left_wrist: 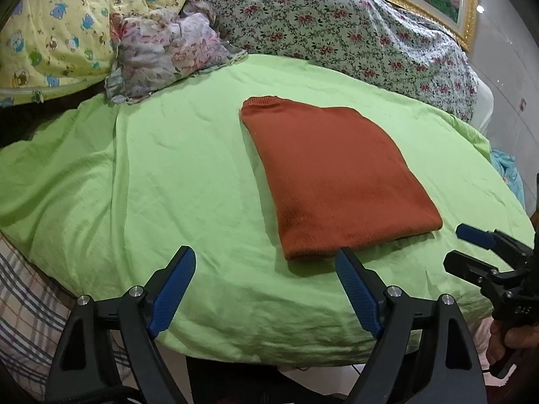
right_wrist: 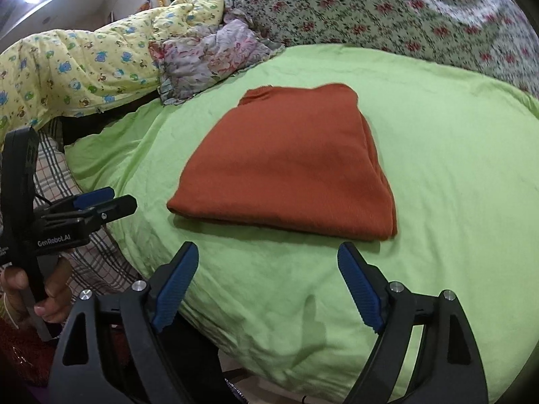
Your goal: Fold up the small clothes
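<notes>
**Folded orange garment lies on the bed, both claws spread**

Left wrist view: the left claw [left_wrist: 266, 262] stands spread and empty above the green sheet [left_wrist: 134, 168]. The orange garment [left_wrist: 333, 175] lies folded flat on the bed, its near edge just beyond the claw's right finger. The right claw [left_wrist: 461, 249] shows at the right edge, spread too.

Right wrist view: the right claw [right_wrist: 267, 259] is spread wide with nothing between its fingers. The orange garment [right_wrist: 286, 171] rests folded on the green sheet [right_wrist: 454, 185], just ahead. The left claw [right_wrist: 104, 203] sits at the left, held by a hand [right_wrist: 40, 299].
</notes>
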Demonstrator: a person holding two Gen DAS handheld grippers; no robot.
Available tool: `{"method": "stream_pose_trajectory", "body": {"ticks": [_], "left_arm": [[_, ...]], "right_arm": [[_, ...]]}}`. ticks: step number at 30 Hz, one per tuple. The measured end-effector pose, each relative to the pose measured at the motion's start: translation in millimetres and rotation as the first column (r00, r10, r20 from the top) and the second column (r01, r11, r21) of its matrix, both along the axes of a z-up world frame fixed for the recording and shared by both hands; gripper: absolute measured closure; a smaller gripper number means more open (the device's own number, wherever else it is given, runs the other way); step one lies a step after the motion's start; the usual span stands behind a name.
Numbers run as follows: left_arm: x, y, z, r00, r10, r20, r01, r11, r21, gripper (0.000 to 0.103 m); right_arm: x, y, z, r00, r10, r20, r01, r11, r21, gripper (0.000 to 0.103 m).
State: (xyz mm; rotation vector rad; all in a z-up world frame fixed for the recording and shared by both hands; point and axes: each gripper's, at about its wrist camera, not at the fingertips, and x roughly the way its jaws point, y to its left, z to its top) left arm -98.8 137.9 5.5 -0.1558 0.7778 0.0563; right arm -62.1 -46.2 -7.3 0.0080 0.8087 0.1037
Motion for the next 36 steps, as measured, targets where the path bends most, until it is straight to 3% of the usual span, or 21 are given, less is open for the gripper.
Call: {"method": "stream_pose_trajectory", "body": {"ticks": [4, 20, 36], "left_arm": [[8, -4, -7, 1.000, -0.004, -0.020, 0.005, 0.999, 0.037, 0.014], [50, -4, -22, 0.991, 0.040, -0.128, -0.021, 0.990, 0.139, 0.014], [75, -1, -22, 0.985, 0.045, -0.167, -0.020, 0.989, 0.148, 0.013]], "right_arm": [[7, 6, 4, 1.000, 0.019, 0.021, -0.018, 1.000, -0.024, 0.009], [44, 12, -4, 1.000, -0.020, -0.019, 0.020, 1.000, -0.018, 0.009], [74, 13, -11, 0.997, -0.018, -0.078, 0.018, 1.000, -0.007, 0.008]]}}
